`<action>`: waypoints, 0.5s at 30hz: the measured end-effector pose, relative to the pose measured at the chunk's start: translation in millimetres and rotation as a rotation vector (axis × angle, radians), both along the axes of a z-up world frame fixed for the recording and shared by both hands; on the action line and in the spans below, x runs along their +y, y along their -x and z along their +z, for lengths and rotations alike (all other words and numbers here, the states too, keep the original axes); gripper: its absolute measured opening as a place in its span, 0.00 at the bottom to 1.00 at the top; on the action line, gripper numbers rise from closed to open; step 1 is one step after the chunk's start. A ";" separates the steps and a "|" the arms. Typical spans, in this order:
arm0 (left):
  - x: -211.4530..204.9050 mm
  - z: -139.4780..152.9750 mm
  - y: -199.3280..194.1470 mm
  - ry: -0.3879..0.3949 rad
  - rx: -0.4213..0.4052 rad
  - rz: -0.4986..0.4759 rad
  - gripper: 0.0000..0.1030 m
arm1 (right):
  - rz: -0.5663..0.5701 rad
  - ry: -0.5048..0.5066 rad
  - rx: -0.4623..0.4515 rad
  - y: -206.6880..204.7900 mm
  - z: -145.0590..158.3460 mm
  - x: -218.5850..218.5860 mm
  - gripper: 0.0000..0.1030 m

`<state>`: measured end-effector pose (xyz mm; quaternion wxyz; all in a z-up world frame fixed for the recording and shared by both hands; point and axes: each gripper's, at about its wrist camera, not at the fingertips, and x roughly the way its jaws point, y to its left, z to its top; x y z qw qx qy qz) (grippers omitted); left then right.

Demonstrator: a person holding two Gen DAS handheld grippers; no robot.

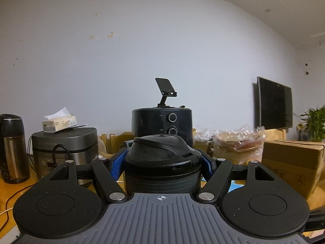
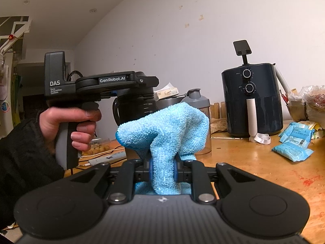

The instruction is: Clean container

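1. The left hand-held gripper (image 1: 162,162) is clamped on the dark lidded container (image 1: 162,162), held off the desk (image 2: 254,162).
2. The right hand-held gripper (image 2: 163,169) pinches a blue cloth (image 2: 166,126), just beside the container.
3. The container looks rigid and smooth, likely slippery; gripping its ribbed band under the lid seems safest.
4. The cloth is soft and floppy.

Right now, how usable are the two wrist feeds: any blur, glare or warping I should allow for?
Left wrist view: dim and bluish, strong fisheye bend in the wall; the black container in the left claw is sharp. Right wrist view: brighter and warmer, the blue cloth is crisp, mild sheen on the wooden table, and the dark sleeve at the left edge loses detail.
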<state>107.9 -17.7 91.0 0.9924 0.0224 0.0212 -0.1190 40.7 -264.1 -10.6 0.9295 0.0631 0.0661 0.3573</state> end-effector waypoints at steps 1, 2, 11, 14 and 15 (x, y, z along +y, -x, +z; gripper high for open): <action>1.0 -0.2 -0.2 -0.001 -0.001 -0.007 0.68 | 0.000 0.000 0.000 -0.2 0.0 -0.1 0.14; 2.0 -0.3 -0.5 -0.001 -0.001 -0.015 0.68 | 0.000 -0.001 0.001 -0.2 0.0 -0.2 0.14; 10.4 -1.3 -2.7 0.001 -0.003 -0.092 0.68 | -0.005 -0.002 0.002 -0.6 -0.2 -1.2 0.14; 13.8 -1.9 -3.8 0.005 -0.003 -0.127 0.68 | -0.008 -0.003 0.003 -0.9 -0.5 -1.8 0.14; 14.6 -2.0 -4.5 0.005 -0.003 -0.135 0.68 | -0.008 -0.004 0.003 -0.9 -0.6 -1.8 0.14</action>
